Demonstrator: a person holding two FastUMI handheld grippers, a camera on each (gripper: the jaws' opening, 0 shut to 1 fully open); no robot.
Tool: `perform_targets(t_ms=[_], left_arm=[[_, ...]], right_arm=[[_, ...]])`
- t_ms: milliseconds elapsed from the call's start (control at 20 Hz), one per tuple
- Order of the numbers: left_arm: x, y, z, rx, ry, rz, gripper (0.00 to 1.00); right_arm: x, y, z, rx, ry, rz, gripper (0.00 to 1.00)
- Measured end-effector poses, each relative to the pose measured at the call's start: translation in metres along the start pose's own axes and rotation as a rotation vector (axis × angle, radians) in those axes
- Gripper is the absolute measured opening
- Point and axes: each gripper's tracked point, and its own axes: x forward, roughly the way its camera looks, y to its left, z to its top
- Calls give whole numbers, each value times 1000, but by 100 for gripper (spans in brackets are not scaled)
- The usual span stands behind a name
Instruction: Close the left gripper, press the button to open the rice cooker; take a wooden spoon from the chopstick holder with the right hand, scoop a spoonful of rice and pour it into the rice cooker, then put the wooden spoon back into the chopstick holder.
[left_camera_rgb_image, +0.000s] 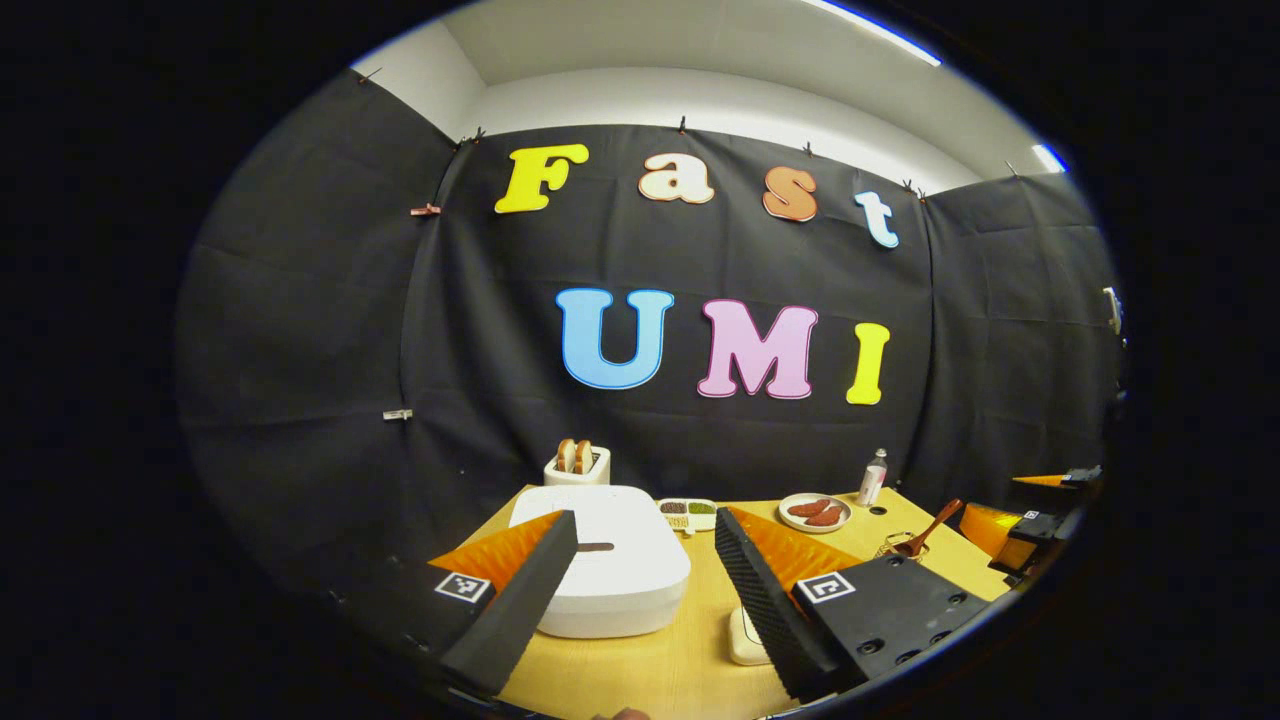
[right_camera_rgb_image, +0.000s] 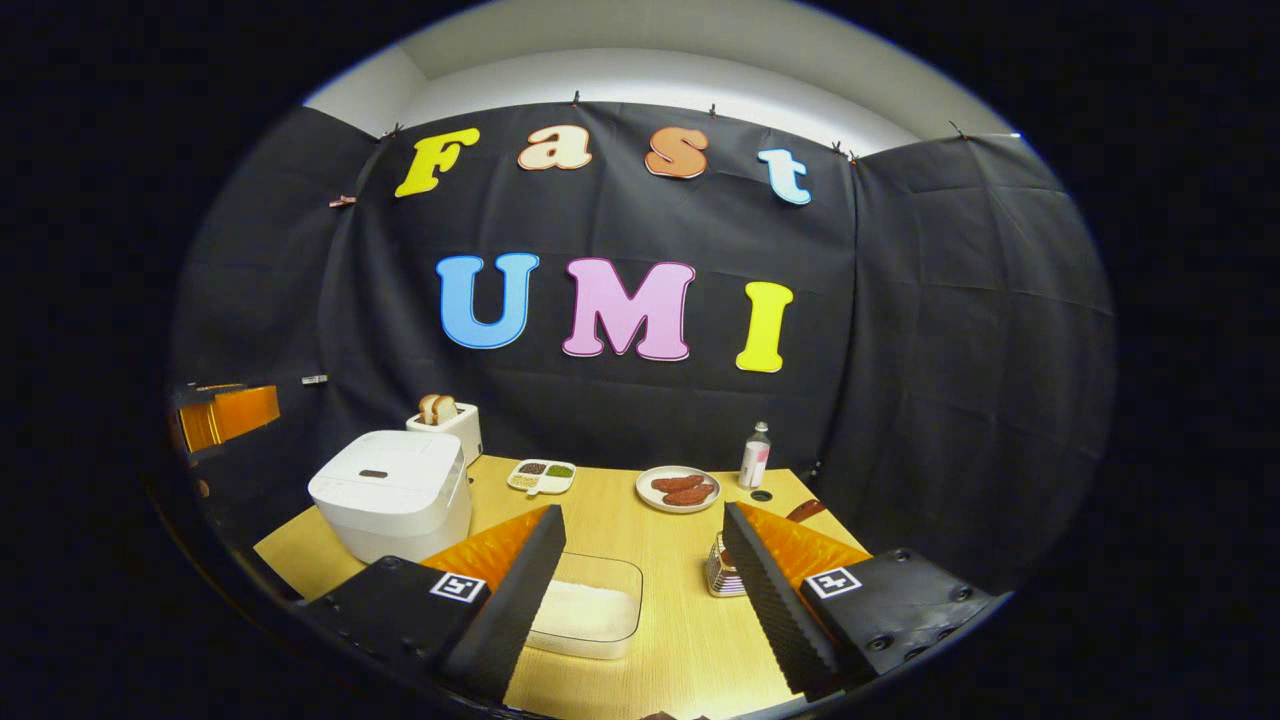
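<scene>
The white rice cooker (left_camera_rgb_image: 610, 570) stands with its lid down just beyond my left gripper (left_camera_rgb_image: 645, 525), which is open and empty above the table. In the right gripper view the cooker (right_camera_rgb_image: 395, 495) stands at the left. A wooden spoon (left_camera_rgb_image: 930, 530) leans in the wire chopstick holder (left_camera_rgb_image: 900, 548) at the right. My right gripper (right_camera_rgb_image: 643, 520) is open and empty, hovering over a clear box of rice (right_camera_rgb_image: 590, 605). The chopstick holder (right_camera_rgb_image: 722, 570) is partly hidden behind its right finger, and the spoon (right_camera_rgb_image: 805, 510) pokes out beyond.
At the back of the wooden table (right_camera_rgb_image: 660, 650) stand a toaster with bread (right_camera_rgb_image: 447, 420), a divided dish of grains (right_camera_rgb_image: 541, 475), a plate of sausages (right_camera_rgb_image: 678, 490) and a small bottle (right_camera_rgb_image: 755, 455). Black cloth walls enclose the table.
</scene>
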Motion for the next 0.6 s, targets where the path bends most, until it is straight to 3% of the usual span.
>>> perform_targets(t_ms=[600], left_arm=[[4,0,-22,-37,59,-38,95]], right_arm=[[-14,-17,1,9,3,-63,100]])
